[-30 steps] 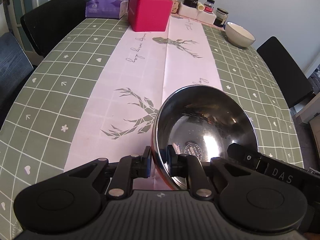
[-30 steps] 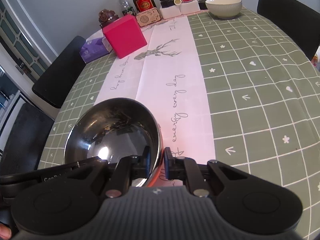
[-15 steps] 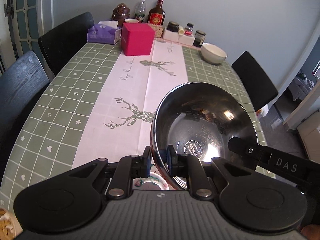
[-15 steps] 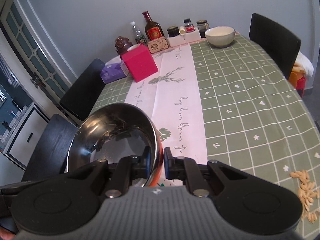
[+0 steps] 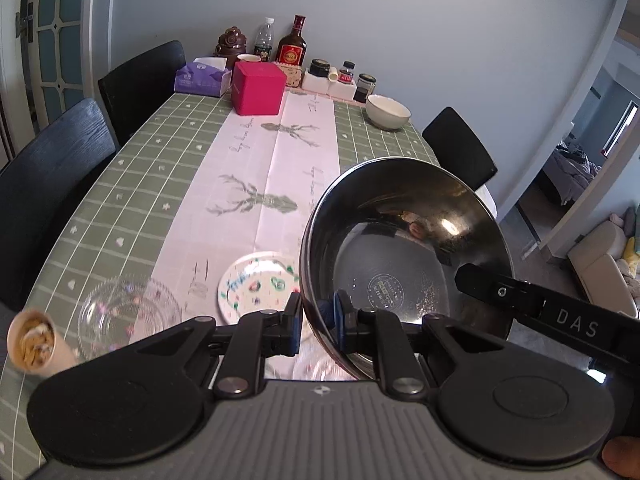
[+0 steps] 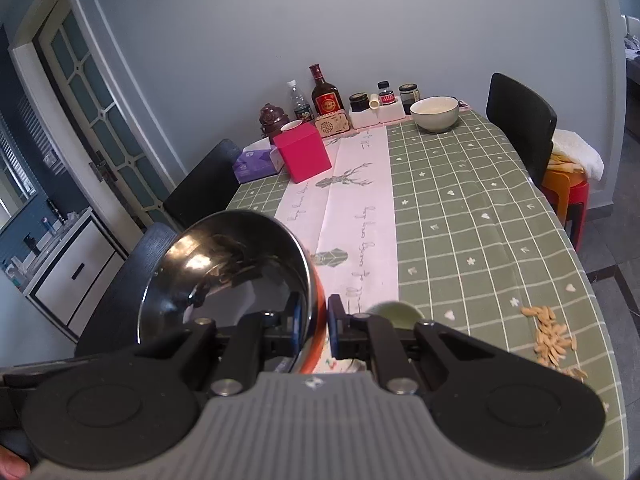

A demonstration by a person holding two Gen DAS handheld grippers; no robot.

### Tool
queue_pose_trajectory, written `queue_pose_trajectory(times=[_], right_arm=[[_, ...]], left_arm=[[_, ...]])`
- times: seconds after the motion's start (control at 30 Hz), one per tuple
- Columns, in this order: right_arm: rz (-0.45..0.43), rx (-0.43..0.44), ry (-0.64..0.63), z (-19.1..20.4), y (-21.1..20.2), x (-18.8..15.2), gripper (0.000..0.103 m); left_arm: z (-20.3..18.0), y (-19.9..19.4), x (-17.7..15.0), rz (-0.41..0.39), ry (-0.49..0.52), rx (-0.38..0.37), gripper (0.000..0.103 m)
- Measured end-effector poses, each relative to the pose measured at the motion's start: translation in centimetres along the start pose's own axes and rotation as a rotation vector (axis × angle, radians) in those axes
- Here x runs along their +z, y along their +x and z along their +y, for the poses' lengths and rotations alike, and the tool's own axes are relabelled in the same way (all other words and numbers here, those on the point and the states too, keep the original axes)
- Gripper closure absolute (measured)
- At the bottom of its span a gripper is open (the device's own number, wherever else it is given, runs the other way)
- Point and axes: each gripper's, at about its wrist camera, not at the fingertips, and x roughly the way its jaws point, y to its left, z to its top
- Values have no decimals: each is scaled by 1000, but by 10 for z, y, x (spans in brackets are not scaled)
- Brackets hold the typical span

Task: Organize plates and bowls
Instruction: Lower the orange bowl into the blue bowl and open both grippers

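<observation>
Both grippers are shut on the rim of one steel bowl (image 5: 404, 248), held high above the table; it also shows in the right wrist view (image 6: 232, 276), with an orange outer wall. My left gripper (image 5: 318, 316) grips its left rim. My right gripper (image 6: 314, 320) grips its right rim. Below it on the table lie a white patterned plate (image 5: 256, 284), a clear glass dish (image 5: 128, 316) and a small green bowl (image 6: 396, 314). A white bowl (image 5: 388, 111) stands at the far right of the table, also seen in the right wrist view (image 6: 434, 113).
A pink box (image 5: 258, 87), a purple tissue box (image 5: 202, 79), bottles and jars (image 5: 292, 46) line the far end. A paper cup of shells (image 5: 34, 342) stands near left. Seeds (image 6: 552, 338) lie near the right edge. Black chairs (image 5: 48, 188) surround the table.
Both grippers have lifted the steel bowl well up and back from the table. The plate, glass dish and small green bowl beneath have come into view.
</observation>
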Motion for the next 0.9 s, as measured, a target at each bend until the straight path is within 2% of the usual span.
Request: queue_pose_trajectory(times=[0.2, 0.3, 0.5, 0.7, 0.9], right_arm=[[52, 16, 43, -9, -25, -48, 92], [72, 2, 39, -12, -37, -79, 92], [123, 4, 70, -23, -45, -130, 91], [176, -4, 99, -33, -42, -166, 91], [231, -23, 106, -41, -31, -187, 91]], left_arm=[[0, -18, -53, 31, 13, 7, 85], [6, -19, -79, 68, -12, -6, 85], [12, -21, -126, 128, -1, 3, 85], [17, -12, -158, 193, -14, 6, 85], [18, 0, -177, 228, -4, 36, 85]])
